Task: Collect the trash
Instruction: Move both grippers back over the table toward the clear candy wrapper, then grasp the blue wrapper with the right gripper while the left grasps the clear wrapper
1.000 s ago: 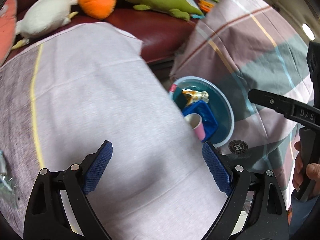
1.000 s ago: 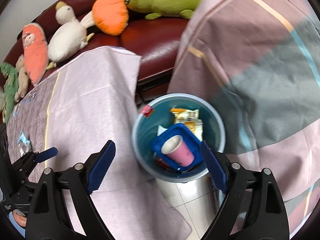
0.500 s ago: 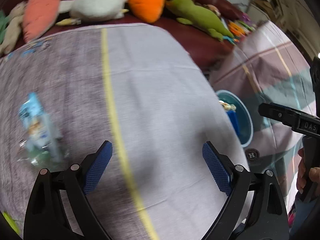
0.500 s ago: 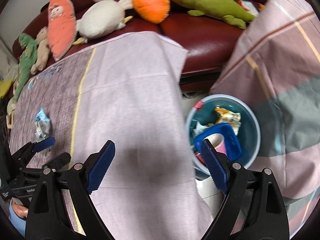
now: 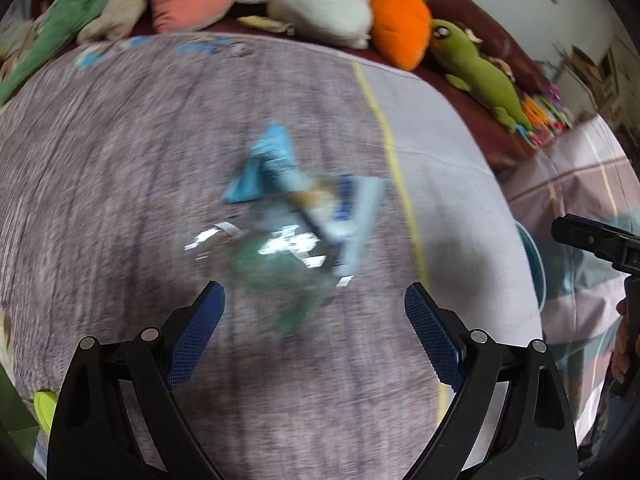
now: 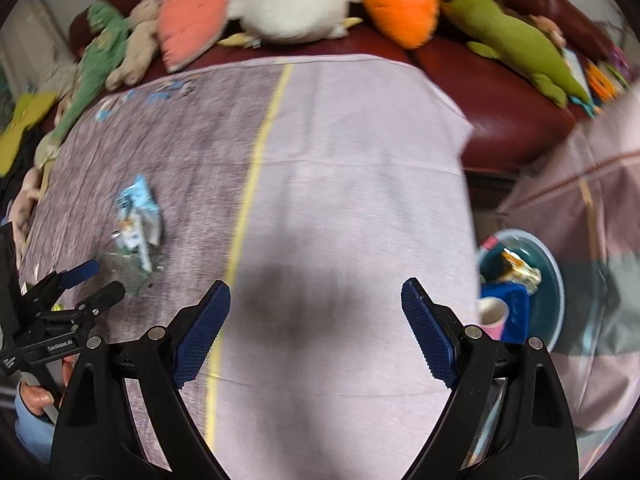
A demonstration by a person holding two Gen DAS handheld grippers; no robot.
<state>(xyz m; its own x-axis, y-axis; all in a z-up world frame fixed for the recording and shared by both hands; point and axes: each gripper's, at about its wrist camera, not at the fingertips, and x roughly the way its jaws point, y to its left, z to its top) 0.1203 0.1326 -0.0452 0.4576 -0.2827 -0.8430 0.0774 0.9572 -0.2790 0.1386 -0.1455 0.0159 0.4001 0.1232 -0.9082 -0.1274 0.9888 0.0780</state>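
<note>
A crumpled blue and clear snack wrapper (image 5: 296, 220) lies on the grey-purple cloth, blurred, just ahead of my open, empty left gripper (image 5: 314, 312). It also shows in the right wrist view (image 6: 136, 224), with the left gripper (image 6: 94, 276) right beside it. My right gripper (image 6: 316, 316) is open and empty above the pale pink part of the cloth. A teal trash bin (image 6: 554, 280) stands on the floor at the right, holding a blue container (image 6: 512, 308), a pink cup (image 6: 494, 312) and wrappers.
Several plush toys lie along the dark red sofa (image 6: 500, 92) at the back: a white duck (image 6: 296, 8), an orange carrot (image 6: 400, 0), a green lizard (image 6: 512, 40). A checked cloth (image 6: 580, 200) hangs at the right. A yellow stripe (image 6: 256, 160) runs across the table cloth.
Both grippers have swung left, away from the bin and over the table. The wrapper has come from the left edge to the middle of the left wrist view, close to the open fingers.
</note>
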